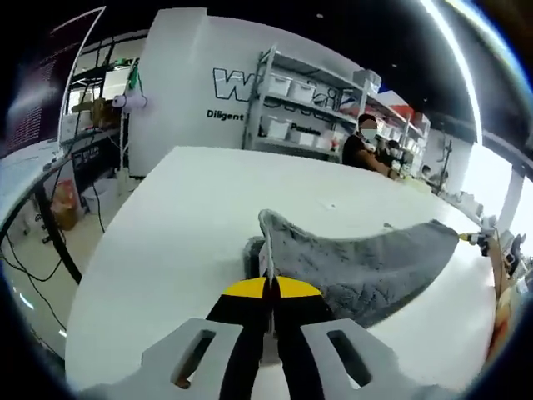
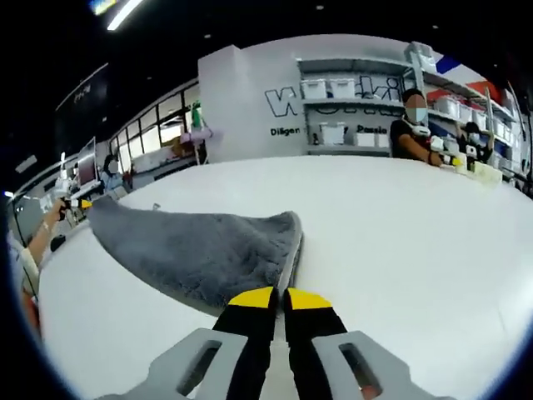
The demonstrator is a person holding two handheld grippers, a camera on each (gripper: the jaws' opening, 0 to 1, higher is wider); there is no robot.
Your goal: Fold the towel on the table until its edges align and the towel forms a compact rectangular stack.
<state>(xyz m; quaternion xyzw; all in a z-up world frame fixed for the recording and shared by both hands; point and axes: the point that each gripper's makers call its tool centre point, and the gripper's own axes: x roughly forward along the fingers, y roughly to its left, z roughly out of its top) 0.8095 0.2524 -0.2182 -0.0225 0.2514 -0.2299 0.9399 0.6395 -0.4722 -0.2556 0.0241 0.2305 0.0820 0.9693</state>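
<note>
White table [image 1: 183,217], shelving [image 1: 312,100] behind

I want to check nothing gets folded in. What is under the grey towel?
The grey towel lies on the bare white table, each claw shut on an edge. Whatever lies beneath the cloth itself is covered and cannot be seen.
</note>
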